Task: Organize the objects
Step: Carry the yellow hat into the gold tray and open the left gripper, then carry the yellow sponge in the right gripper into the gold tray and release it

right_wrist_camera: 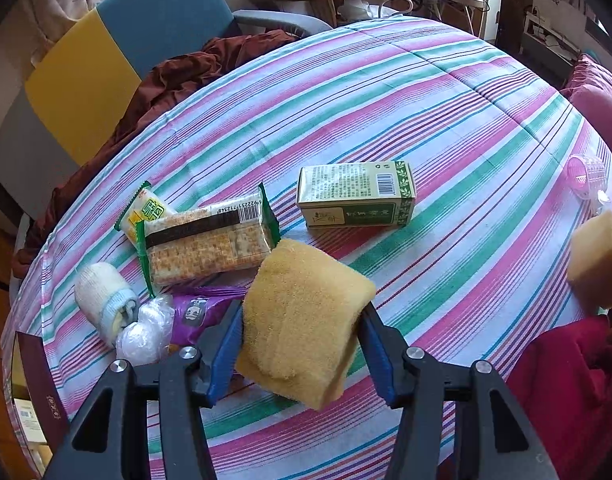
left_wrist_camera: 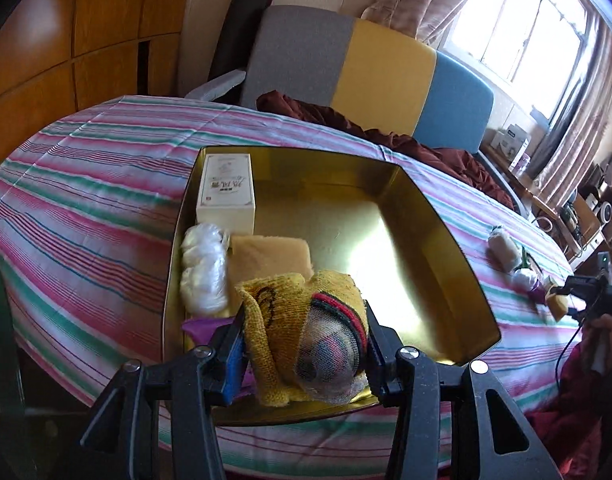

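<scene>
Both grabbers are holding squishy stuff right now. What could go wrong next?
The left gripper pinches a floppy yellow cloth bundle over the gold tin; it might unfold or snag on the rim. The right gripper squeezes a tilted yellow sponge near one end, so it could slip out onto the cracker packet.

Home living room: sofa (left_wrist_camera: 381, 72), curtained window (left_wrist_camera: 521, 24), striped tablecloth (right_wrist_camera: 385, 112).
</scene>
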Motion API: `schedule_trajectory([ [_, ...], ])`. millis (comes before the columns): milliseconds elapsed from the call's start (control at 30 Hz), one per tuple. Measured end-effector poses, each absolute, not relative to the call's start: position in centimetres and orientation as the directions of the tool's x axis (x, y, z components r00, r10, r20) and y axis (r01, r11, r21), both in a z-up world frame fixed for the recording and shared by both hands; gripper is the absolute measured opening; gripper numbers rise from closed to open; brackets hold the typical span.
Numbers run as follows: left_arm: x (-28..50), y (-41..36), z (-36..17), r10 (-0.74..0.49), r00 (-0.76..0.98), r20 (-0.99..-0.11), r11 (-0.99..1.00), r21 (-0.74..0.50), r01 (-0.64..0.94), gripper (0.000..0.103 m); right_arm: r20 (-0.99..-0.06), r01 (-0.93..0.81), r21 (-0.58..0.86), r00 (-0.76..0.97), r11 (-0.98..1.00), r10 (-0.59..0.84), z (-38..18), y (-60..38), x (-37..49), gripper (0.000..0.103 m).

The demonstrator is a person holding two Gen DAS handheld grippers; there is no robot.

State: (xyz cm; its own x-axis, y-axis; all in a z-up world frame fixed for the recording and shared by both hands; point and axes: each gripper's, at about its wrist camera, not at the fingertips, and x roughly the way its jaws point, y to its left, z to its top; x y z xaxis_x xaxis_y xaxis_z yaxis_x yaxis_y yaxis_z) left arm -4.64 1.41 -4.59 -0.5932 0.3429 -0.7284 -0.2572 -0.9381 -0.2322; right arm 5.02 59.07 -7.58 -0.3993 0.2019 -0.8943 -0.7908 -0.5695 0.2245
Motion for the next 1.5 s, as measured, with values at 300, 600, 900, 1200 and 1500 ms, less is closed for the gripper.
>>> schedule_trajectory([
  [300, -4.7, 2.2, -7.1, 0.257, -0.579, -0.774, -0.959, -0.13, -0.252, 0.062, -0.839, -0.779, 0.274, -0.48, -0.563, 0.256, -5.7, 59.0, 6.0, 0.056],
  [600, -3.8, 0.3, -5.0, 0.253, -0.633, -0.732, -0.965, -0.147, -0.215, 0.073, -0.751, -0.709, 0.306, -0.59, -0.635, 0.297, -3.0, 57.2, 6.4, 0.056],
  [900, -3.9, -2.3, -3.2, 0.219, -0.676, -0.703, -0.975, -0.172, -0.137, 0.073, -0.677, -0.444, 0.249, -0.715, -0.861, 0.173, 0.9, 47.9, 4.1, 0.056],
  [1200, -3.9, -4.9, -2.2, 0.175, -0.711, -0.681, -0.98, -0.19, -0.06, 0.073, -0.718, 0.144, 0.188, -0.655, -0.972, -0.236, 1.7, 28.2, -2.2, 0.056],
  [1500, -3.7, -5.7, -2.5, 0.176, -0.717, -0.675, -0.979, -0.196, -0.056, 0.074, -0.851, 0.352, 0.15, -0.429, -0.924, -0.301, -5.2, 16.8, -6.8, 0.056],
])
